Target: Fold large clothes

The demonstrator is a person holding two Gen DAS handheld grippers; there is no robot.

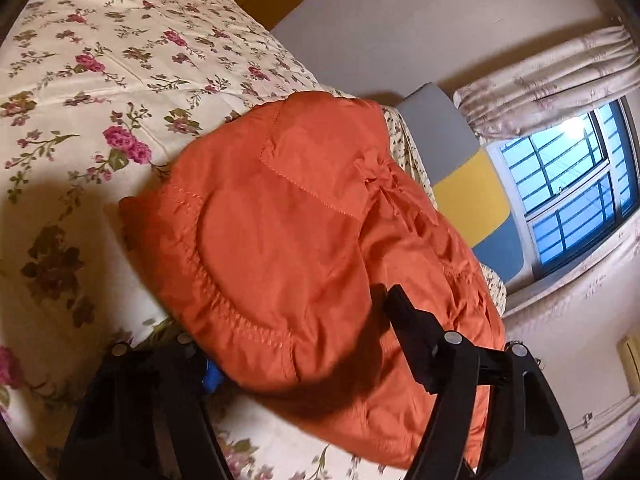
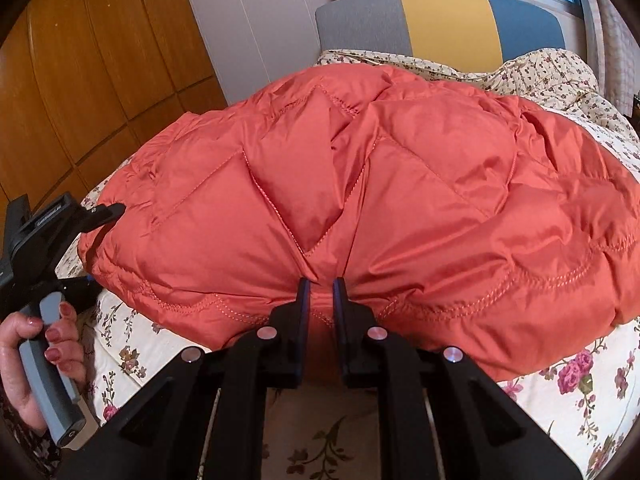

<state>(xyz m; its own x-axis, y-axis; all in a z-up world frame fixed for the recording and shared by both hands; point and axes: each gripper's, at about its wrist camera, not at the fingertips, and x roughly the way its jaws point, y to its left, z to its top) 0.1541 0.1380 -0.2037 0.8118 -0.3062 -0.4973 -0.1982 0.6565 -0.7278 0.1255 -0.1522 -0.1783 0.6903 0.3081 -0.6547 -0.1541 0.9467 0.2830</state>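
Note:
An orange quilted jacket (image 1: 288,208) lies bunched on the floral bedspread (image 1: 100,60). My right gripper (image 2: 320,292) is shut on the jacket's (image 2: 360,184) near hem, with a pinch of orange fabric between its two pads. My left gripper (image 1: 292,320) straddles a thick corner of the jacket. One finger (image 1: 396,300) lies over the top and the other is hidden under the edge. In the right wrist view the left gripper (image 2: 104,246) sits at the jacket's left end with its jaws wide, and the padding there does not look squeezed.
A hand (image 2: 36,344) holds the left gripper's grey handle at the bed's edge. A grey, yellow and blue headboard (image 2: 440,24) stands behind the jacket. A wooden wardrobe (image 2: 80,80) is on the left, and a window (image 1: 568,192) with curtains is by the headboard.

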